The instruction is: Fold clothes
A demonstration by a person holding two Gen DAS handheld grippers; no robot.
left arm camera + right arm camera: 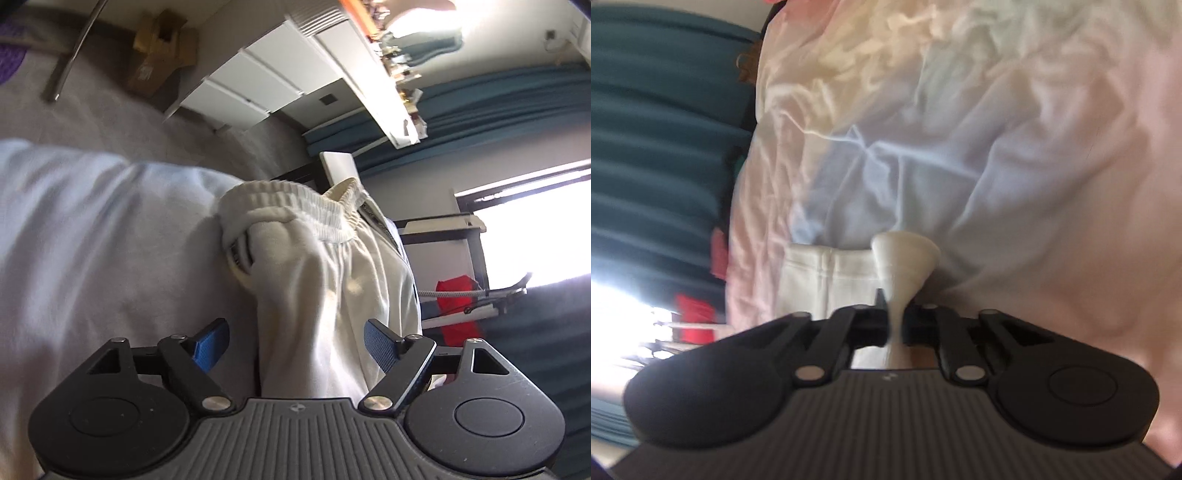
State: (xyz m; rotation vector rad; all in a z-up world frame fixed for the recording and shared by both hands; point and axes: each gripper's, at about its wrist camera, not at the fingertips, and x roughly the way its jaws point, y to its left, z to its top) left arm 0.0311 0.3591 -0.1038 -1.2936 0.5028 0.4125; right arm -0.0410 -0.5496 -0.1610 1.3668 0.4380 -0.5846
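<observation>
Cream fabric of a pair of sweatpants (834, 280) is pinched between the closed jaws of the right gripper (895, 321), a fold of it fanning out just beyond the fingertips. The left gripper (297, 341) hangs with its jaws spread wide, blue pads (210, 343) on either side of the same sweatpants (332, 295) without clamping them; the elasticated waistband (295, 210) is bunched farther out. The garment lies on a rumpled pale bedsheet (997, 166). Beyond stand white drawers (266, 77), teal curtains (498, 99) and a bright window (535, 243).
</observation>
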